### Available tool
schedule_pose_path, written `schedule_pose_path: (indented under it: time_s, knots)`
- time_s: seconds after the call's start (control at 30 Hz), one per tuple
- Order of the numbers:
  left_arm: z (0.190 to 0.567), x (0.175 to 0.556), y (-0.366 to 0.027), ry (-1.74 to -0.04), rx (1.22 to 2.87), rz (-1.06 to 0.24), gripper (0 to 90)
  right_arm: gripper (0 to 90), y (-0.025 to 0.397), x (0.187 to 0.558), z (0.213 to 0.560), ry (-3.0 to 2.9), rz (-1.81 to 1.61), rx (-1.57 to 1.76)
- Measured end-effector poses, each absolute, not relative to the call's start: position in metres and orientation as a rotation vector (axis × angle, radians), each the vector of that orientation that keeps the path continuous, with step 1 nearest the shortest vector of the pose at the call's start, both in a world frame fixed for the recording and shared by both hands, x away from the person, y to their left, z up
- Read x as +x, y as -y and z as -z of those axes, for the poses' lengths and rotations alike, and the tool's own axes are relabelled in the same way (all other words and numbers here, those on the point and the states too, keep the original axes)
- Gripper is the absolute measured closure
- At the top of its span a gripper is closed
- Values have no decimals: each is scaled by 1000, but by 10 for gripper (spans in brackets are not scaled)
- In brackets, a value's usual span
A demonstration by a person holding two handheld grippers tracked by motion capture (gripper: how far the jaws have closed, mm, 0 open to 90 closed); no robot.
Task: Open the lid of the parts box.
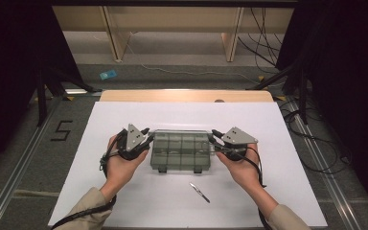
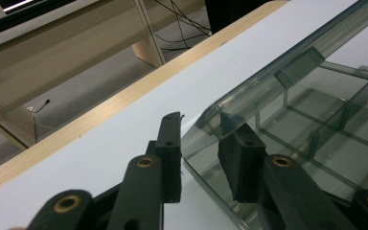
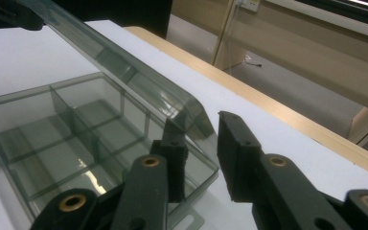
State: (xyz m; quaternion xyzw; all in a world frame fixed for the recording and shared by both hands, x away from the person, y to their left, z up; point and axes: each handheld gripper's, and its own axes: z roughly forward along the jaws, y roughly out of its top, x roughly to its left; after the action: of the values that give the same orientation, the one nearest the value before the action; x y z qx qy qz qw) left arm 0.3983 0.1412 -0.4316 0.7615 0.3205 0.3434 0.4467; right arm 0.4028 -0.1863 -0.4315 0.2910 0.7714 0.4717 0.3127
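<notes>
Smoky clear plastic, that's what I'm working: the compartment box [image 1: 181, 151] sits mid-sheet on the white table [image 1: 124, 201], and from the high view I've got the left gripper [image 1: 145, 137] at the box's left end and the right gripper [image 1: 215, 135] at its right end, both by the far corners. A small knife-like tool [image 1: 199, 191] lies just nearer me than the box, apart from it.

Left gripper view now: my left gripper [image 2: 200, 153] is parted, one jaw outside the box, the other inside, straddling the corner of the raised lid [image 2: 268, 81]. Gap either side, I think; nothing is pinched.

Right gripper view: same story mirrored, right gripper [image 3: 201, 160] spread wide across the lid's [image 3: 139, 79] other corner, one jaw within the box [image 3: 57, 139], one out over the table. Whether a pad touches the lid edge, I can't quite tell.

I judge the step is swinging the lid. Best done with both ends moving together, evenly, so the hinge doesn't twist and the light box doesn't skate.
</notes>
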Motion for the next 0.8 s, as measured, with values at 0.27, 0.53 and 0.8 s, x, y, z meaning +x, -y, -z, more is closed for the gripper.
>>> schedule_pose_path:
  time_s: [0.27, 0.53, 0.8]
  knots:
    - [427, 404, -138, -822, 1855, -878, 764, 800, 183, 407, 427, -1994, -1231, 811]
    - [424, 410, -138, -860, 1835, -878, 814, 821, 180, 413, 426, -1938, -1224, 836]
    - [422, 416, -138, -892, 1806, -871, 841, 833, 179, 418, 424, -1930, -1222, 878]
